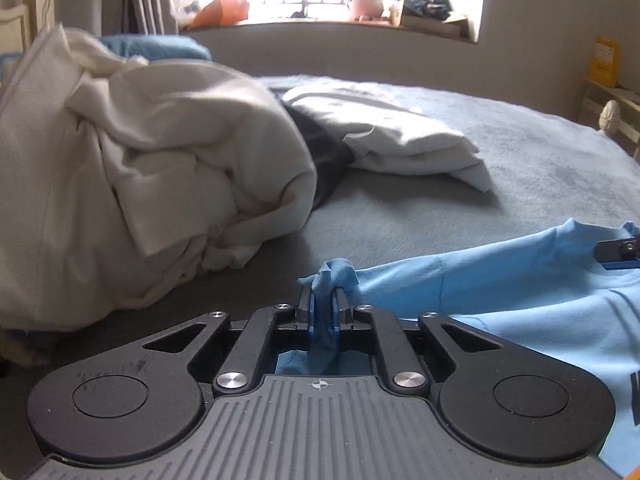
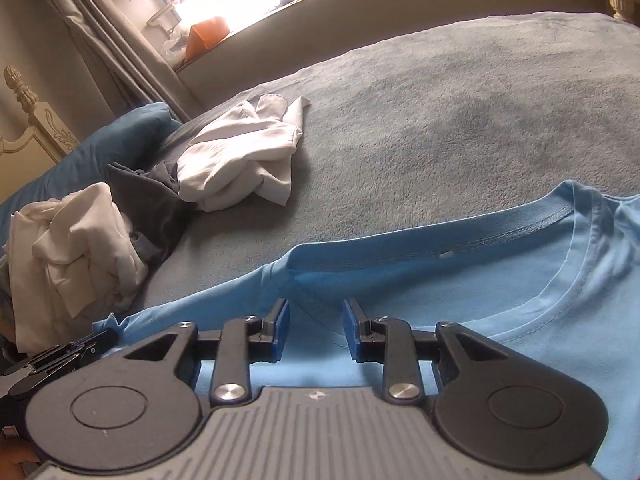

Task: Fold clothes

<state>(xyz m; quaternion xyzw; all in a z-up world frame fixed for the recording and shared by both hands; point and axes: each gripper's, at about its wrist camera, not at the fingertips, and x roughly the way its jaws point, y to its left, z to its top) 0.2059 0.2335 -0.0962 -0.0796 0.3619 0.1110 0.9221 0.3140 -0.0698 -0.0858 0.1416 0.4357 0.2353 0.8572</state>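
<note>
Left tool (image 1: 323, 300): pressed together on a bunched corner of the light blue cotton T-shirt (image 1: 500, 292); a twist of cloth sticks up past its blue pads.
Right tool (image 2: 316, 328): spread apart, its blue pads either side of a shoulder fold just below the collar; whether they touch the cloth cannot be told.
Light blue cotton T-shirt: spread flat on the grey fleece bed cover (image 2: 460, 100), ribbed neckline (image 2: 560, 216) facing up in the right wrist view.
Crumpled cream-white laundry heap (image 1: 140, 184): on the bed, left of the left tool, near the shirt's pinched corner.
Dark grey garment (image 2: 152, 204): between the heap and a smaller rumpled white garment (image 2: 240, 168).
Blue pillow (image 2: 100, 148): by the carved cream headboard (image 2: 36, 120).
Window sill (image 1: 340, 20): behind the bed, holding an orange bag (image 1: 220, 10).
</note>
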